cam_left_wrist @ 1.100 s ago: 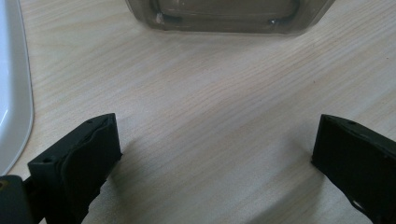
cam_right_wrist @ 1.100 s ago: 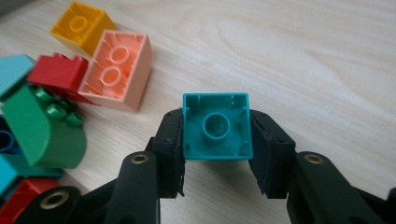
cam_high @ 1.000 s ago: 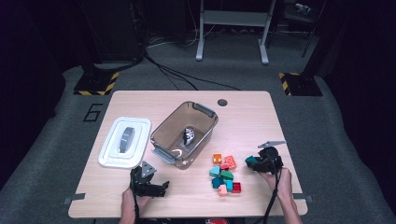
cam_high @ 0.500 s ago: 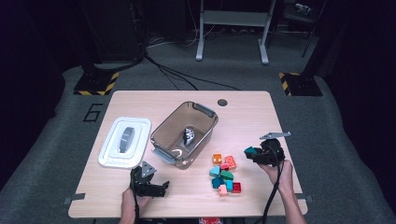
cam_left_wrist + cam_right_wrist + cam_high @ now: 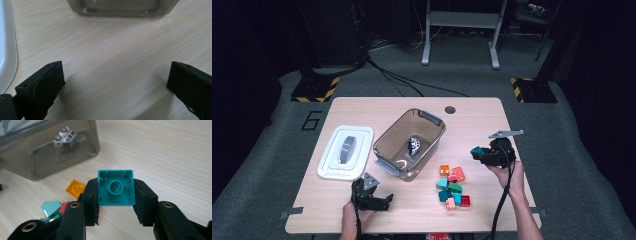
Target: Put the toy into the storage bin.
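Note:
My right gripper (image 5: pixel 115 198) is shut on a teal brick (image 5: pixel 115 187), whose hollow underside faces the camera. In the high view that right gripper (image 5: pixel 478 152) hangs above the table's right side with the teal brick (image 5: pixel 476 150) at its tip. A pile of coloured bricks (image 5: pixel 452 187) lies on the table to its left. The clear bin (image 5: pixel 409 142) holds a small toy car (image 5: pixel 413 146), also seen as the toy car (image 5: pixel 64 138) through the bin wall. My left gripper (image 5: pixel 379 202) rests open near the front edge; its jaws stand wide apart over bare wood (image 5: pixel 115 82).
A white lid (image 5: pixel 346 152) lies left of the bin. An orange brick (image 5: pixel 75 188) and a pale teal brick (image 5: pixel 50 207) lie below my right gripper. The table's (image 5: pixel 472 112) far edge has a round cable hole (image 5: pixel 450 109). Floor cables and stands lie beyond.
My right gripper has risen from the table with the teal brick and moved slightly away from the pile. The left gripper has stayed put.

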